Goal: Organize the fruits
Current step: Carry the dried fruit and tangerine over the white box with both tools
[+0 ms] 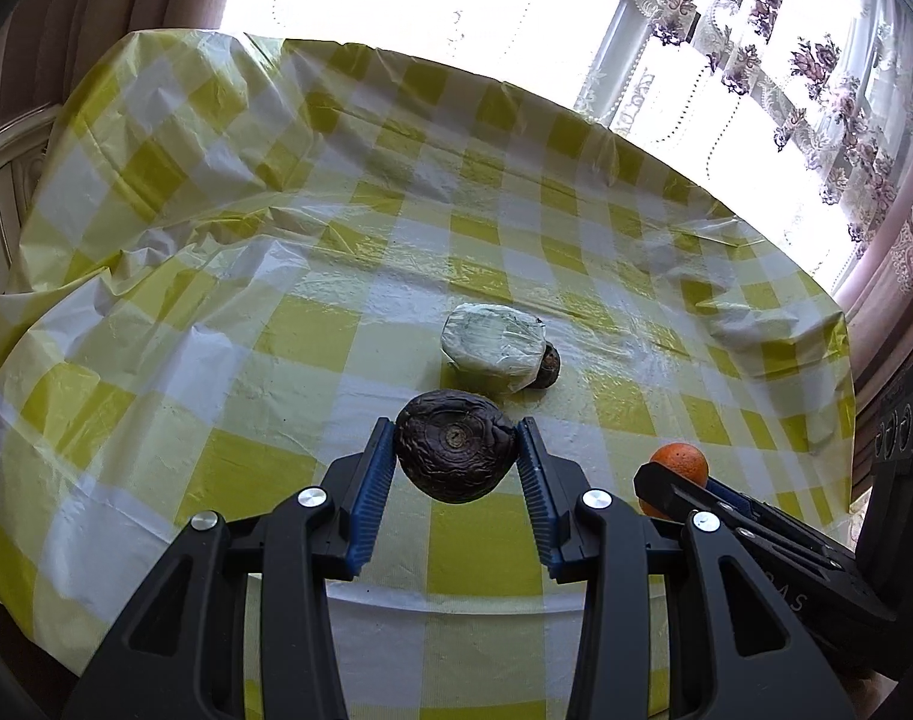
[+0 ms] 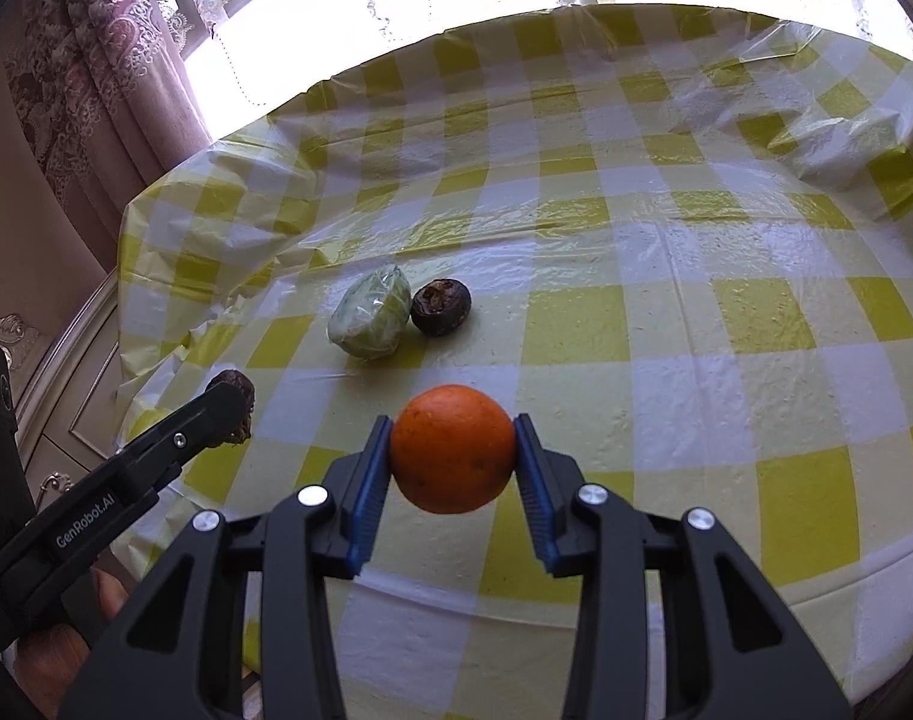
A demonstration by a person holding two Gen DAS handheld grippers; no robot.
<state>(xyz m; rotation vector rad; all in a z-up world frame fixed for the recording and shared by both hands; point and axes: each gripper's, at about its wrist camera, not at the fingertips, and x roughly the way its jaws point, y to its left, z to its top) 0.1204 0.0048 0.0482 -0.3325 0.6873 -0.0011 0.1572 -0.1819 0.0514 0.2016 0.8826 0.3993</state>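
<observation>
Two fruits are in my grip above the checked tabletop [image 1: 228,324]: my left claw [image 1: 456,450] is clamped on a wrinkled dark fruit [image 1: 453,444], and my right claw [image 2: 453,450] pinches an orange [image 2: 453,447] between its blue pads. Farther out, a plastic-wrapped pale green piece [image 2: 370,312] rests touching a small dark fruit [image 2: 441,306]. Patterned curtains [image 2: 96,60] hang behind.

Blown-out daylight from the window [image 1: 432,6] glares on the glossy tablecloth [image 2: 666,324]; fisheye bends the dark edges.
</observation>
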